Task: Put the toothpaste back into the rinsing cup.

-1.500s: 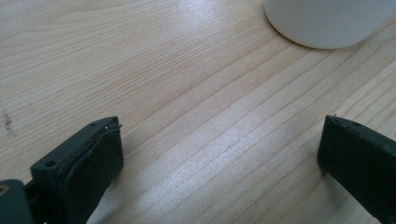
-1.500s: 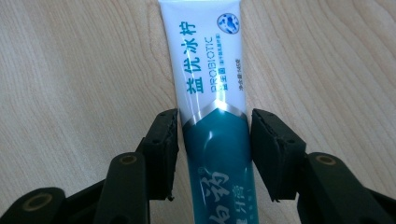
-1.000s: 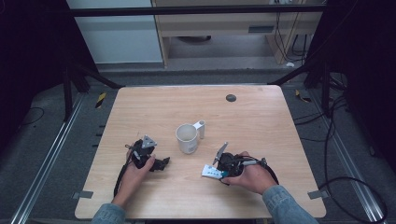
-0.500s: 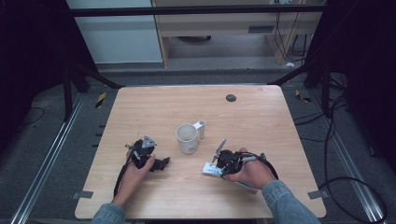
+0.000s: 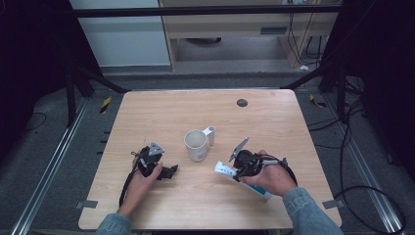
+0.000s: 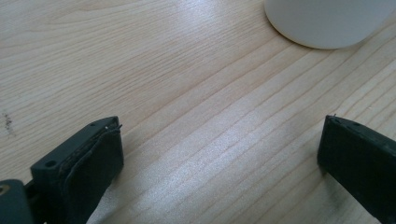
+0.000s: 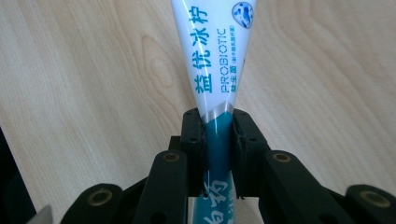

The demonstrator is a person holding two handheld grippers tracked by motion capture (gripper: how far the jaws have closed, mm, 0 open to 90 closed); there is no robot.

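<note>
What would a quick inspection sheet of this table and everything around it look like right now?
Surface: wooden table, bare grain, dark round spot near far edge.
Job's things: toothpaste tube, white and teal; white mug mid-table.
Clutter: small white piece touching the mug.
Grippers: right gripper shut on the tube, jaws just closed; left gripper open over bare wood beside the mug.
Cables: black cable trailing from left gripper; more on floor at right.
Surroundings: dark frame, grey floor, yellow-black tape.

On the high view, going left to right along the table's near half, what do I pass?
Left claw → white mug → toothpaste tube → right claw, closed on that tube.
</note>
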